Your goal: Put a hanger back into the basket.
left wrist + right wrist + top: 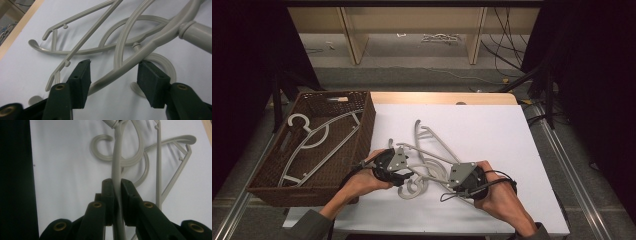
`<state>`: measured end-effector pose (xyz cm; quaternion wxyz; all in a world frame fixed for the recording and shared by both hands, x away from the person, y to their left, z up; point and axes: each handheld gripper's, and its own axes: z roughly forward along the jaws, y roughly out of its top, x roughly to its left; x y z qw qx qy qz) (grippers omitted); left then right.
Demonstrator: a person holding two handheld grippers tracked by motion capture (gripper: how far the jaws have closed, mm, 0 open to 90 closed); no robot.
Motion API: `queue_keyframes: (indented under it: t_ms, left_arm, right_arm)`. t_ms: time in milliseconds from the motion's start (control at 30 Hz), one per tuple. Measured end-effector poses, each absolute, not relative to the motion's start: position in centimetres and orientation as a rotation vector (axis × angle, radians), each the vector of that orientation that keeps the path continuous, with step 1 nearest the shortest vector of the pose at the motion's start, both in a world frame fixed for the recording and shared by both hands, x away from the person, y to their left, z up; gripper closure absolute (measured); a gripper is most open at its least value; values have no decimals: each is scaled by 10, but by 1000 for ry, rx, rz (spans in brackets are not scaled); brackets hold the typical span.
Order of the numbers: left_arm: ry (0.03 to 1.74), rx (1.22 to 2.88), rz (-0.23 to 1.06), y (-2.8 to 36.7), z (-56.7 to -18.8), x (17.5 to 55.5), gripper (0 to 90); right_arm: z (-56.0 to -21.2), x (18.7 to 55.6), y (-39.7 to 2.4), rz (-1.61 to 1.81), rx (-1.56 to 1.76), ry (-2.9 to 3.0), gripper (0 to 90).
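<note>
Several grey plastic hangers (428,159) lie tangled on the white table top (492,135). My left gripper (408,175) (113,72) stands open at the left of the pile. The slanted arm of one hanger (152,43) runs through the gap between its jaws, and the pads do not press on it. From the right of the pile my right gripper (445,181) (117,182) is shut on a thin arm of a hanger (117,157). That hanger's curled hook (100,147) lies just beyond the jaws.
A brown wicker basket (368,120) stands at the left edge of the table with one grey hanger (312,142) lying in it. Wooden shelf legs and cables are on the floor beyond the table's far edge. Bare white surface lies right of the pile.
</note>
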<state>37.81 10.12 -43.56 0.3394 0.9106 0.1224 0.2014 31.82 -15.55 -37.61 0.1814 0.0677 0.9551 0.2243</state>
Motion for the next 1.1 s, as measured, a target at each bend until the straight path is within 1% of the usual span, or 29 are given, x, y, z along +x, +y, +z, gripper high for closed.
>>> queue_keyframes:
  t_ms: [167, 267, 300, 333, 533, 733, 900, 1100]
  left_arm:
    - [314, 2380, 509, 98, -439, 381, 468]
    - [285, 2367, 479, 98, -439, 382, 530]
    - [261, 2368, 484, 98, -439, 382, 574]
    - [234, 2369, 492, 98, -439, 381, 574]
    - [120, 2410, 507, 95, -430, 377, 648]
    - [39, 2399, 450, 99, -418, 374, 694]
    - [-21, 2403, 467, 96, -412, 370, 734]
    - [-31, 2336, 467, 100, -402, 368, 763]
  right_arm:
    - [-372, 316, -156, 649, 164, 2684, 821]
    - [-371, 317, -157, 656, 159, 2679, 821]
    - [-371, 317, -159, 665, 163, 2682, 821]
    - [-371, 317, -159, 665, 163, 2682, 821]
    - [-368, 318, -165, 655, 96, 2666, 820]
    - [-366, 321, -175, 686, 17, 2639, 806]
    - [-367, 328, -186, 712, 25, 2625, 786]
    - [-366, 335, -192, 734, 122, 2594, 767]
